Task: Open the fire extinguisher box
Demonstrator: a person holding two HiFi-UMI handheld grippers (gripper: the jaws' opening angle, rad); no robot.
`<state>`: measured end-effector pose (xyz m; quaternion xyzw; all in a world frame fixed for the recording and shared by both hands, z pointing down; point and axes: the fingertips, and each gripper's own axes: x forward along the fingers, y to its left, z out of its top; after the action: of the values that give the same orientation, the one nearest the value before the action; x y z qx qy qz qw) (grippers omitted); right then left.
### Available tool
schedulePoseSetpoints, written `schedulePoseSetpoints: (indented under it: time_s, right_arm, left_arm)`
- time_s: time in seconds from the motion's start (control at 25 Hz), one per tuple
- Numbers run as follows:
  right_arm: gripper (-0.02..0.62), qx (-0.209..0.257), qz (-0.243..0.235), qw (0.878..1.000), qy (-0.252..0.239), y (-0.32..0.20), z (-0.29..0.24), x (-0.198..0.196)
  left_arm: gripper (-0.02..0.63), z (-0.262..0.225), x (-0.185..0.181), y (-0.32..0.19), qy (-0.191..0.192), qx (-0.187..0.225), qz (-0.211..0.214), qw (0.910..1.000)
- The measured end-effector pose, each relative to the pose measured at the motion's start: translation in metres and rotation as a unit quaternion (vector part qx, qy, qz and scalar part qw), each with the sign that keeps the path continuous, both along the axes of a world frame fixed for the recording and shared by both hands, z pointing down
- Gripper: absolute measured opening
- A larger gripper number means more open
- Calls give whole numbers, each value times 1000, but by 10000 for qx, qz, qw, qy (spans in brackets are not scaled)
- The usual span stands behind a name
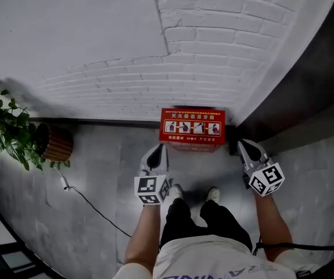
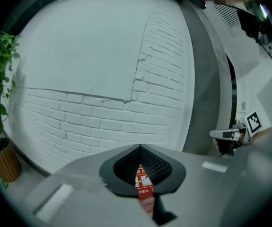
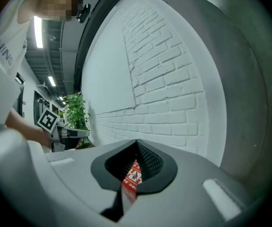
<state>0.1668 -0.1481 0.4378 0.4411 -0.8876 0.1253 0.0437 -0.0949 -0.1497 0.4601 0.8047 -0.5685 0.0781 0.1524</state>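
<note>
White brick wall [image 1: 97, 51] meets grey floor [image 1: 97, 179]. At their junction, on the far side from the person, stands the red fire extinguisher box [image 1: 191, 130], lid apparently down, so opening has not begun. Left hand-held gripper [image 1: 157, 151] and right hand-held gripper [image 1: 243, 147] flank its near side, jaws closed, empty, clear of it. Only the head view shows the whole box; each gripper view shows a red sliver beyond its jaws.

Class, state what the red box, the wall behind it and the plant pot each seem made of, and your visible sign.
Red box: likely painted sheet metal; smooth, flat printed lid.
Wall: brick painted matt white; mortar courses show.
Plant pot: perhaps slatted wood or wicker; brown vertical ribs.
</note>
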Motion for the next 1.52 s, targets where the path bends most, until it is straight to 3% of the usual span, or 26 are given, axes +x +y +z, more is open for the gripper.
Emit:
schedulePoseSetpoints:
  time_s: [0.2,0.6,0.92,1.08,1.2,1.36,1.52]
  right_arm:
    - [6,-234,356,9991,5,-4,40,-4]
    - [6,-485,330,9982,146,-15,110,-19]
    - [6,-713,217,9968,282,-20,177,-20]
    - [6,-783,148,9963,334,-22,204,-22]
    - [6,-841,130,9958,345,-18,219,-24]
    - [6,-959,93,9946,389,-7,233,-23]
    - [6,-1095,96,9931,418,2,240,-22]
  left_arm:
    - [5,51,-19,-16,-32,-271,125,9995]
    - [5,131,-30,-28,-117,-627,178,9978]
    - [6,258,-51,-34,-380,-918,10,9950]
    - [9,314,-57,-46,-48,-1154,-147,9932]
    - [91,341,-58,-53,385,-1317,-170,9904]
    - [106,355,-59,-58,817,-1463,-257,9855]
    - [138,360,-57,-66,822,-1442,-124,9861]
